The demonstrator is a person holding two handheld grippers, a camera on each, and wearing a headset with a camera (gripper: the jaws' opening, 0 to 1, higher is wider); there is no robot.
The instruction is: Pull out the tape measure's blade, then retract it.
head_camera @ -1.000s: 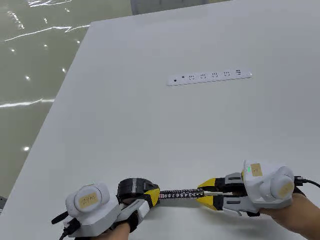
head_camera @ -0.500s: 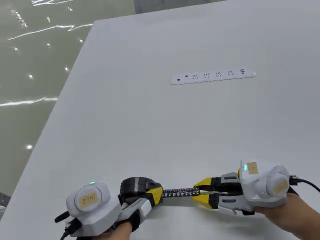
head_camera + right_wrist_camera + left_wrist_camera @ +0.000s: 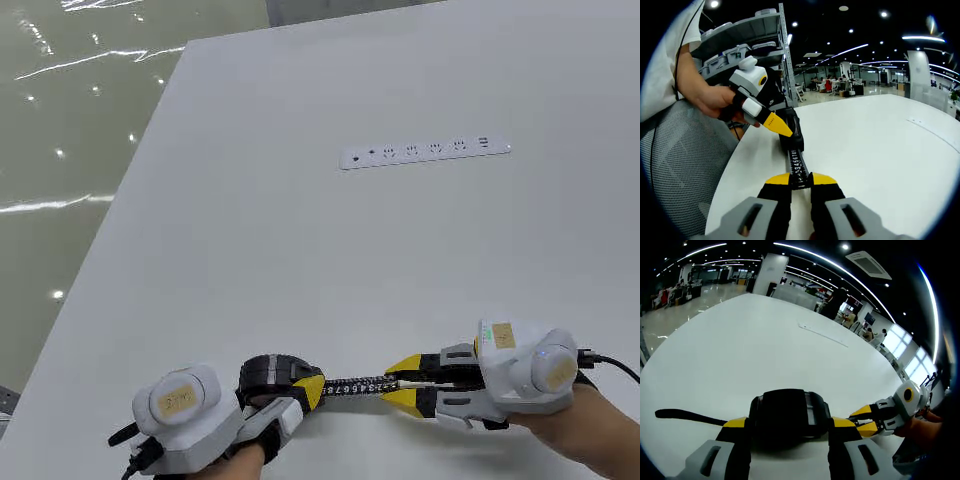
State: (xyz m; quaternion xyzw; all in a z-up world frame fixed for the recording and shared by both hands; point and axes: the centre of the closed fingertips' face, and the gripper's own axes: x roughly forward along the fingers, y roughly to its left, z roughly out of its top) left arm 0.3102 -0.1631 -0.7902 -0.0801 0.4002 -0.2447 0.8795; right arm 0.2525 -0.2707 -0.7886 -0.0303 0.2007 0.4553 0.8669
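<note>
As left gripper (image 3: 788,424) clamps tape measure case (image 3: 270,376) on white table (image 3: 300,220), right gripper (image 3: 403,383) pinches its short exposed blade (image 3: 357,385)

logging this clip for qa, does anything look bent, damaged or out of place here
Nothing stands out. The left gripper clamps the tape measure case, the right gripper pinches the blade, which runs straight between them with no kink. The power strip lies flat on the white table.
</note>
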